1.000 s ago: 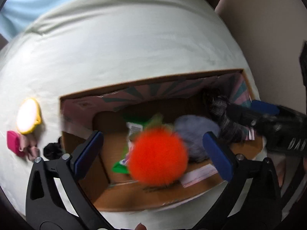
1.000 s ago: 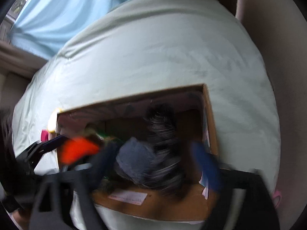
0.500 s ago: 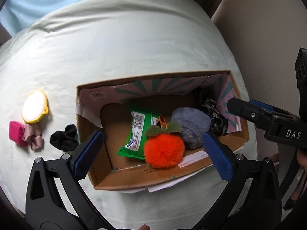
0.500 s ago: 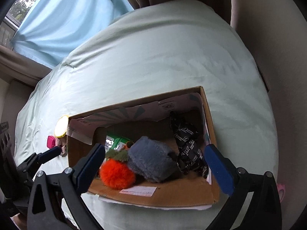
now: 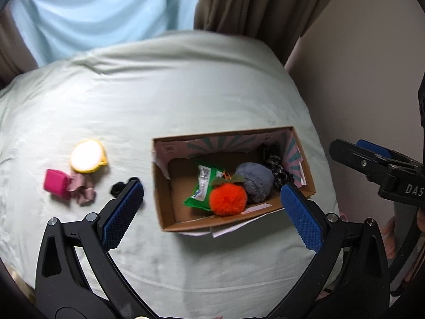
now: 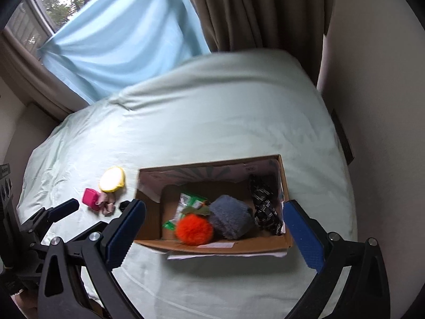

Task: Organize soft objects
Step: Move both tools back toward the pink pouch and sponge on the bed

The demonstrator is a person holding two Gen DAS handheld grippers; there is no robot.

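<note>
An open cardboard box [image 5: 164,207] lies on the pale green bed. Inside it sit an orange pompom [image 5: 227,199], a grey fluffy ball [image 5: 255,183], a green packet [image 5: 203,186] and a black patterned cloth [image 5: 276,164]. My left gripper [image 5: 211,188] hangs open and empty high above the box. My right gripper [image 6: 214,204] is also open and empty above the box [image 6: 212,247], over the pompom [image 6: 195,230] and the grey ball [image 6: 231,220]. Left of the box lie a black scrunchie [image 5: 120,187], a pink scrunchie [image 5: 82,188], a pink block [image 5: 55,187] and a yellow round pad [image 5: 87,155].
The bed [image 5: 186,93] stretches wide behind the box. A beige wall [image 5: 372,66] runs close along its right side. A brown curtain [image 6: 252,8] and a light blue one [image 6: 119,32] hang behind the bed's head. White paper [image 5: 233,230] sticks out under the box's near wall.
Both grippers have pulled up and back from the box. The orange pompom, a second ago between the left fingers, now rests in the box, as does the black patterned cloth.
</note>
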